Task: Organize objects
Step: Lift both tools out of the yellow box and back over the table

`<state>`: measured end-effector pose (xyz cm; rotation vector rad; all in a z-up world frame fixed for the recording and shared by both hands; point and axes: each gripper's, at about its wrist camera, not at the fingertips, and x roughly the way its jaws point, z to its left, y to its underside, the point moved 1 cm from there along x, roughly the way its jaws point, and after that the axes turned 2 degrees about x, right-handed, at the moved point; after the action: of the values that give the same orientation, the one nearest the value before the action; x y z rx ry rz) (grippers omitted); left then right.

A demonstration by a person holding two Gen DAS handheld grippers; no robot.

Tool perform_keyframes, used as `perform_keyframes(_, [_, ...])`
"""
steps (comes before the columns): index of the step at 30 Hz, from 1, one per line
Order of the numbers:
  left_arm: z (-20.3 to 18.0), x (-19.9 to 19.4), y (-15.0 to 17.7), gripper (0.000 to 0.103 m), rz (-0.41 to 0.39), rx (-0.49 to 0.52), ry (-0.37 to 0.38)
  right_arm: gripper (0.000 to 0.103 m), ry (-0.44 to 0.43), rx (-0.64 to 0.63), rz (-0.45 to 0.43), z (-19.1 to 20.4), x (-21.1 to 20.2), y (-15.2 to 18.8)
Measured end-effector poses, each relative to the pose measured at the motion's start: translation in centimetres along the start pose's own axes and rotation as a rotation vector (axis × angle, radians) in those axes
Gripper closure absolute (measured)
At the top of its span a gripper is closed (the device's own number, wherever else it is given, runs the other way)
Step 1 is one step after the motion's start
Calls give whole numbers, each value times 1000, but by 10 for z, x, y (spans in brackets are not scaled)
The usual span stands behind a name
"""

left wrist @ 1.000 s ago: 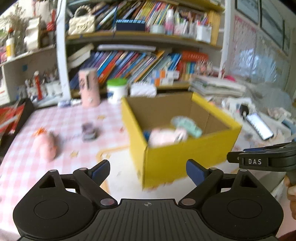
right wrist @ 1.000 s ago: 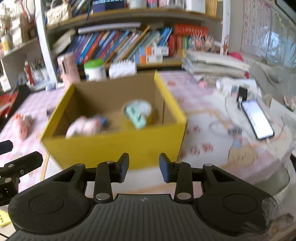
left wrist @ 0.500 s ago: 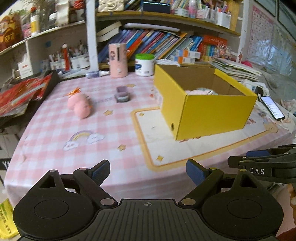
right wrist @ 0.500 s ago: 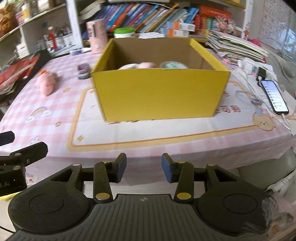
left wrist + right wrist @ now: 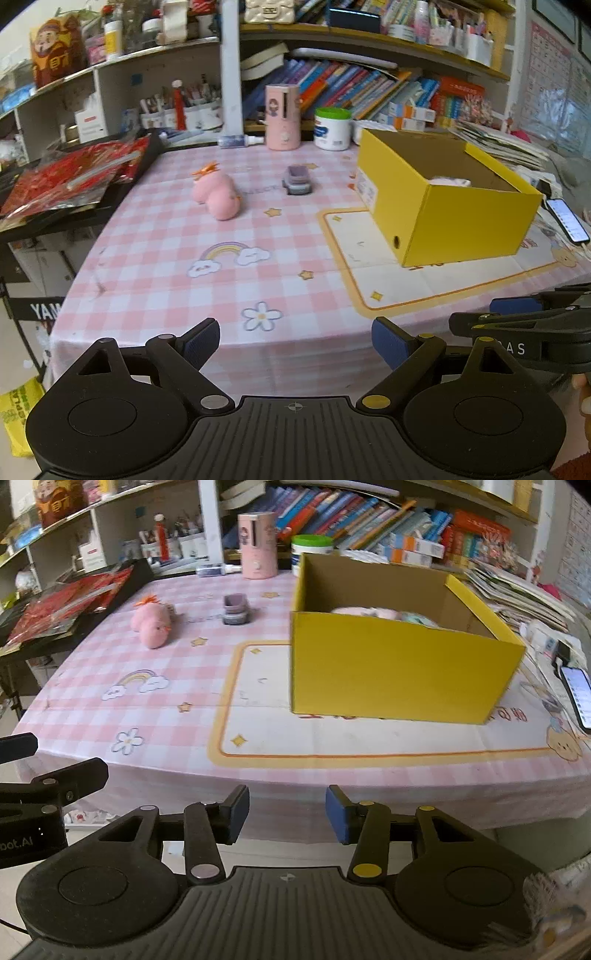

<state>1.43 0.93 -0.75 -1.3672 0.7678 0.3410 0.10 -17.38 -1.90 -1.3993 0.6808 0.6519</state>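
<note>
Both tongs empty: left tongs (image 5: 295,341) wide, right tongs (image 5: 287,814) narrow but opening. Pink plush (image 5: 218,194) & toy car (image 5: 297,180) sit on bench (image 5: 166,236), w/ yellow box (image 5: 461,221) beside for dropping them in.

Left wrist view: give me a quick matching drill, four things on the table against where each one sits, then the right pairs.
Things:
1. pink plush toy
2. small grey toy car
3. yellow box
4. phone

Places:
A. on the cream mat with the orange border
B. at the far right edge of the table, screen lit
C. on the pink checked cloth, left of the toy car
D. on the checked cloth between the plush toy and the box

Pairs: 1-C, 2-D, 3-A, 4-B
</note>
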Motion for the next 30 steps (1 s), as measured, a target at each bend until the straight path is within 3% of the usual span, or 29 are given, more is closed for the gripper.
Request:
perform_keyframes(20, [48, -11, 3, 12, -22, -56, -68, 54, -60, -81, -26, 55, 5, -13])
perform_keyframes(30, [58, 10, -3, 11, 0, -94, -89, 54, -83, -125, 2, 64, 28, -26])
